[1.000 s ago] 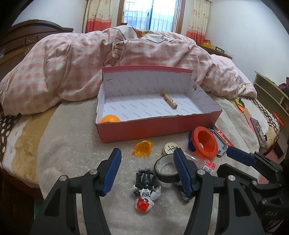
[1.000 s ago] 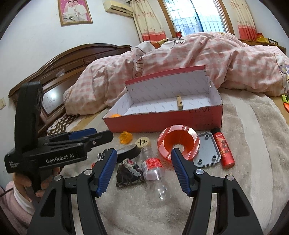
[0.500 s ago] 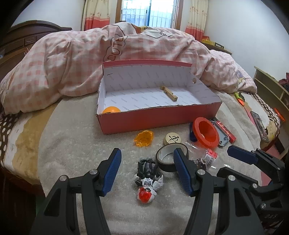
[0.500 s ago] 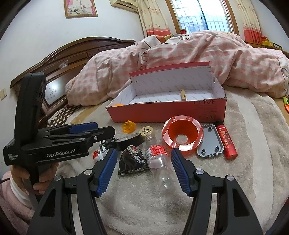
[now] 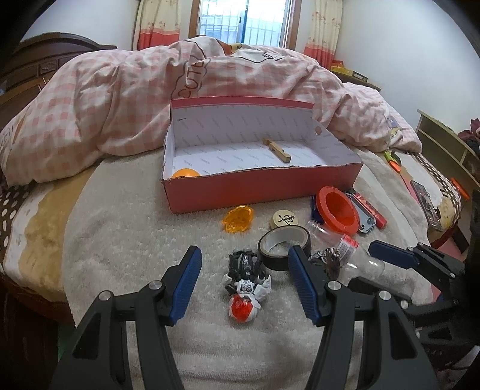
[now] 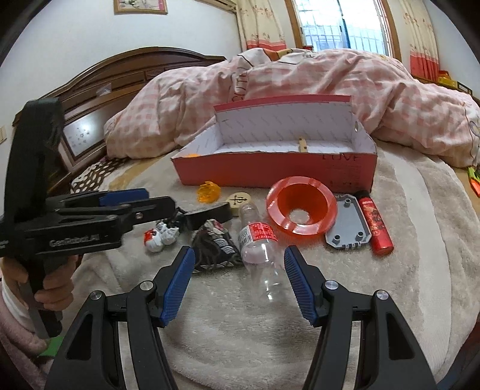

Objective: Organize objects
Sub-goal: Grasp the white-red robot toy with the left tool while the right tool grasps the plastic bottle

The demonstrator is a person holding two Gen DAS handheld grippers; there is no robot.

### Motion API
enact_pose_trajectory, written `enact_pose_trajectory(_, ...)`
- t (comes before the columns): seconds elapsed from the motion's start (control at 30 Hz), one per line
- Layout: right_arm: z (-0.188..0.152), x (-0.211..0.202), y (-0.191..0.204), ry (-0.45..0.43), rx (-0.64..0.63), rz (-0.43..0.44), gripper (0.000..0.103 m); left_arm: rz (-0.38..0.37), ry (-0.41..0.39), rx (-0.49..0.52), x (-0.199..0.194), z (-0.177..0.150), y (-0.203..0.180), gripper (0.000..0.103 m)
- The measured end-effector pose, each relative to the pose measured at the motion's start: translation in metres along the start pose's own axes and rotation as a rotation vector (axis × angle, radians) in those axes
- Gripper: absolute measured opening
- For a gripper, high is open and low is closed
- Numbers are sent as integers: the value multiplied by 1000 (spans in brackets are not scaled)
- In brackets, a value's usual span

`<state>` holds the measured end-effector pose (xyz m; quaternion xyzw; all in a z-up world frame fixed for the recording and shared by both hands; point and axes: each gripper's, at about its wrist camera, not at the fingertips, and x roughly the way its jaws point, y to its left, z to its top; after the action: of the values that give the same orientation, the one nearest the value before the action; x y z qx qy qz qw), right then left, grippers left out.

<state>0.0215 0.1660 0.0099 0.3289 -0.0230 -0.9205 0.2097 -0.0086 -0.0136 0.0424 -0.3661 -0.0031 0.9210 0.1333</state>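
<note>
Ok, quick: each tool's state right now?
Left tool: open, empty, toy robot lying between its fingers.
Right tool: open, empty, bottle lying between its fingers.

White walls [image 6: 75, 36]; bright window [image 5: 243, 21]; wooden headboard [image 6: 126, 69]; curtains [image 5: 156, 27]

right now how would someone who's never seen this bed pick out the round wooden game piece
Start at the red shoebox on the bed. Just in front of its front wall, between the orange translucent toy and the red funnel, lies the game piece: the only pale wooden disc, with a black character on it.
</note>
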Motion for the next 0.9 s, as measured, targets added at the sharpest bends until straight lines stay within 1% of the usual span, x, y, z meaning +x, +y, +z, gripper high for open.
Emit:
enact_pose_trajectory(0.1,-1,1,-5,6,12,1,63,-10,5,4,0,-3,1,60)
enact_pose_trajectory(0.2,-3,5,-12,23,26,-20,63,-13,16,9,1,-8,1,60)
enact_pose_trajectory(0.27,-3,7,-14,30,38,-15,56,-13,26,18,4,-12,0,60)
enact_pose_trajectory(0.37,-3,11,-16,38,38,-22,53,-8,39,31,9,-16,-1,60)
enact_pose_trajectory(0.53,-1,17,-14,46,26,-30,52,-8,50,23,18,-18,-1,60)
enact_pose_trajectory(0.9,2,30,-15,99,34,-66,52,49,86,55,35,-19,-5,61)
